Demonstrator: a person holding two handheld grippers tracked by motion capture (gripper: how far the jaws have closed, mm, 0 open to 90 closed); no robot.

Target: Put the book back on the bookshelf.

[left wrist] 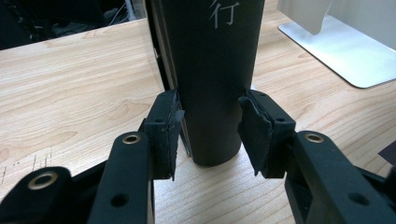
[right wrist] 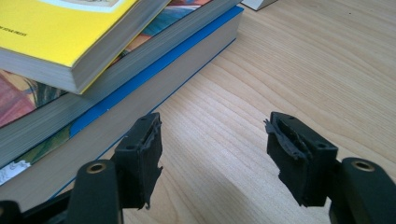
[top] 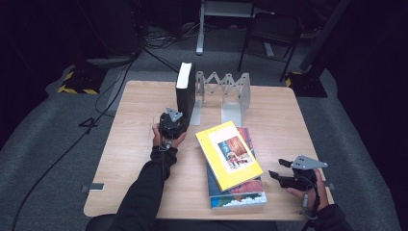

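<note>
On the left, the left gripper (top: 173, 121) has its fingers (left wrist: 164, 135) clasped around the spine of the black book (top: 185, 91), which stands upright on the counter (top: 130, 144) against the metal book rack (top: 226, 96). Rightward, the stacked books (top: 233, 166) lie flat, just beside the right gripper (top: 281, 169), fingers spread and empty

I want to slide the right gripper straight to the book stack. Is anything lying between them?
No. In the right gripper view, bare wooden table runs from the open right gripper to the book stack; the high view agrees.
</note>
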